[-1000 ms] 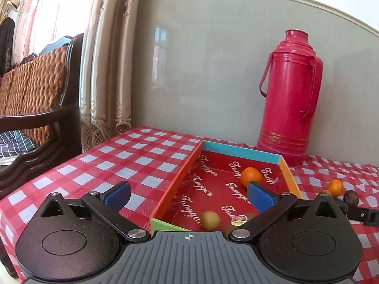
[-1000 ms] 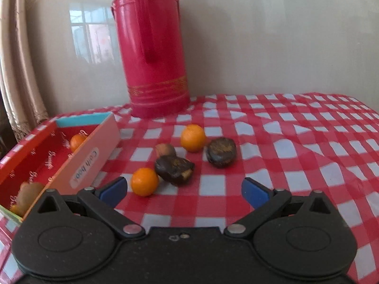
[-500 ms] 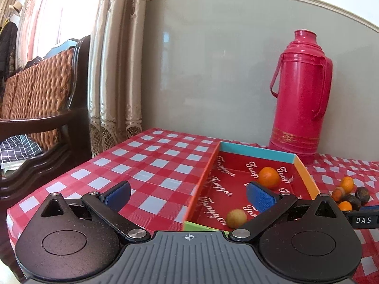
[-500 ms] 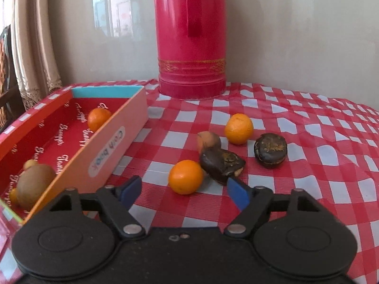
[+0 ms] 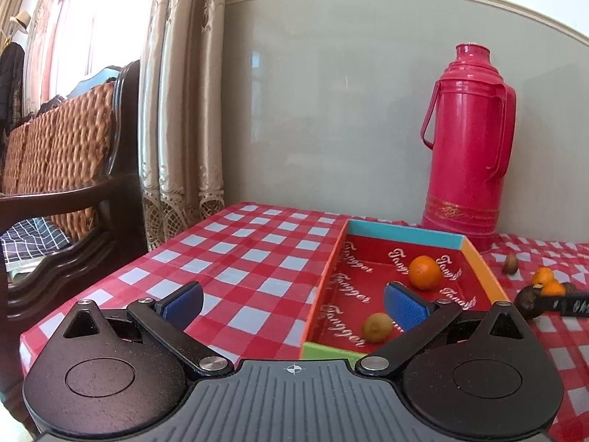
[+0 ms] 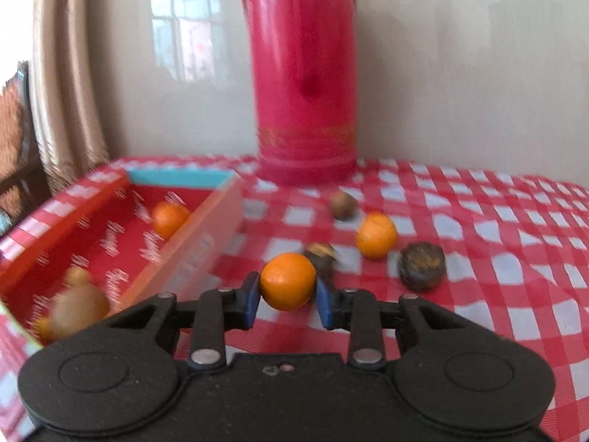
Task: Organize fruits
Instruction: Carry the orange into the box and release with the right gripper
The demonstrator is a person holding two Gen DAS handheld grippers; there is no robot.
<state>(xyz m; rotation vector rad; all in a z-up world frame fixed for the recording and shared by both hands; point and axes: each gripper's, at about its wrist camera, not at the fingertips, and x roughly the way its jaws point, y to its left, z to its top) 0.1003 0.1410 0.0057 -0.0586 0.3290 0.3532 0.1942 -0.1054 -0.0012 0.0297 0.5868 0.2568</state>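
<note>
My right gripper (image 6: 288,300) is shut on a small orange (image 6: 288,280), just right of the red box (image 6: 217,217). The box holds an orange (image 6: 169,219) and a kiwi (image 6: 79,307). On the cloth to the right lie another orange (image 6: 376,235), a brown round fruit (image 6: 342,204) and two dark wrinkled fruits (image 6: 421,266). My left gripper (image 5: 292,304) is open and empty, hovering at the box's near left corner (image 5: 313,316); that view shows the box's orange (image 5: 424,272) and kiwi (image 5: 377,327).
A tall red thermos (image 5: 467,147) stands at the wall behind the box, also in the right wrist view (image 6: 303,73). A wicker chair (image 5: 62,147) and curtains (image 5: 176,110) are off the table's left edge. The tablecloth (image 6: 497,258) is red-and-white checked.
My right gripper moved forward and closed on the nearest orange. My left gripper drew back and left, still open.
</note>
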